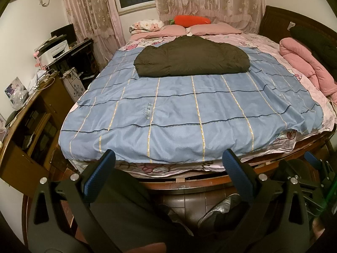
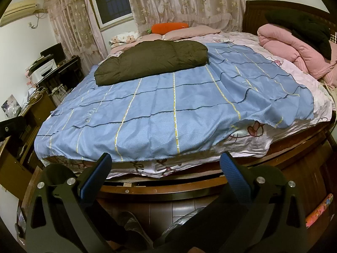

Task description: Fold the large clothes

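Note:
A dark olive padded coat (image 1: 191, 58) lies folded into a compact bundle at the far middle of the bed, on a blue checked sheet (image 1: 179, 113). It also shows in the right wrist view (image 2: 151, 58), on the same sheet (image 2: 160, 109). My left gripper (image 1: 168, 158) is open and empty, held off the foot of the bed. My right gripper (image 2: 166, 161) is open and empty too, at the bed's near edge. Both are far from the coat.
Pink pillows (image 1: 212, 29) and an orange carrot cushion (image 1: 192, 20) lie at the head. A rolled pink quilt (image 2: 294, 54) lies on the right side. A wooden cabinet (image 1: 31, 126) and desk (image 1: 71, 50) stand to the left. The person's legs and shoes (image 1: 219, 210) are below.

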`<state>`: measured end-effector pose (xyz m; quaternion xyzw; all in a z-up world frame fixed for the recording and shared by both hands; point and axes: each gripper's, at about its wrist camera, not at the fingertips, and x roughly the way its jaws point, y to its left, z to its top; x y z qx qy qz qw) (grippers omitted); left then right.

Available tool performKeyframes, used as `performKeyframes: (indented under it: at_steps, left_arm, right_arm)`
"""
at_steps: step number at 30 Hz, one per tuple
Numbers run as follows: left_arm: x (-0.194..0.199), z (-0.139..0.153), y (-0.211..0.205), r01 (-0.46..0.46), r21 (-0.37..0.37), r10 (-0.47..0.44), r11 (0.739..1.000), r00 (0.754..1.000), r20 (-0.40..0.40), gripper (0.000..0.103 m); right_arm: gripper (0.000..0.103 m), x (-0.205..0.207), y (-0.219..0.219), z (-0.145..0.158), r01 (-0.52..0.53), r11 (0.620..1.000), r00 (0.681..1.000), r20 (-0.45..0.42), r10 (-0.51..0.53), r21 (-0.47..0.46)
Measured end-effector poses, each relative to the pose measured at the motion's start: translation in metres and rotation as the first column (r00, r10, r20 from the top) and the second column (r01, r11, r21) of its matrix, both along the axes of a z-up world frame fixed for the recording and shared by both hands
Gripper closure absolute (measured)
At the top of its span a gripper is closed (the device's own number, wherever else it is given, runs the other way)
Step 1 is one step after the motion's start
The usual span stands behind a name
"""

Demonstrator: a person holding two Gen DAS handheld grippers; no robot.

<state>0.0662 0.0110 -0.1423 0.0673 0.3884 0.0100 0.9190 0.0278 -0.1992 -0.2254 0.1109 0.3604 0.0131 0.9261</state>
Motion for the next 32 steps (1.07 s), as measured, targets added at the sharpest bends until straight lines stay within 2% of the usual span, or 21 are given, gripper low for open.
performKeyframes:
  at_steps: [7,13,17,20,25,28,32]
  left_arm:
    - [0.0,0.0,0.001,0.001,-0.005,-0.001,1.0,1.0,0.0,0.002]
    - [-0.001,0.012,0.001,0.001,-0.033,0.0,0.999,1.0,0.024,0.002]
    - [-0.003,0.032,0.004,-0.006,-0.051,0.009,0.999,0.998,0.065,0.002]
    - [-0.007,0.053,0.004,-0.016,-0.064,0.023,0.998,0.993,0.112,0.002]
    - [-0.008,0.093,-0.002,-0.006,-0.09,0.021,0.996,0.984,0.174,0.002]
    - [-0.011,0.112,-0.009,0.005,-0.087,0.013,0.996,0.978,0.206,0.002]
    - [-0.013,0.124,-0.011,0.007,-0.092,0.014,0.996,0.974,0.225,0.002]
  right_arm:
    - [0.001,0.0,0.001,0.002,-0.004,1.0,1.0,0.002,0.004,-0.003]
    - [0.001,0.0,0.0,0.011,-0.001,1.0,1.0,0.009,0.001,-0.006]
    - [0.001,-0.003,0.003,0.047,0.031,0.996,0.999,0.034,-0.028,-0.087]
    - [0.001,-0.002,0.01,0.087,0.047,0.99,0.997,0.069,-0.038,-0.136]
    - [0.001,-0.003,0.018,0.146,0.026,0.99,0.992,0.122,-0.009,-0.14]
    - [0.001,-0.006,0.026,0.167,0.019,0.987,0.987,0.16,0.007,-0.159]
    - [0.001,-0.006,0.035,0.178,0.004,0.987,0.986,0.168,0.024,-0.16]
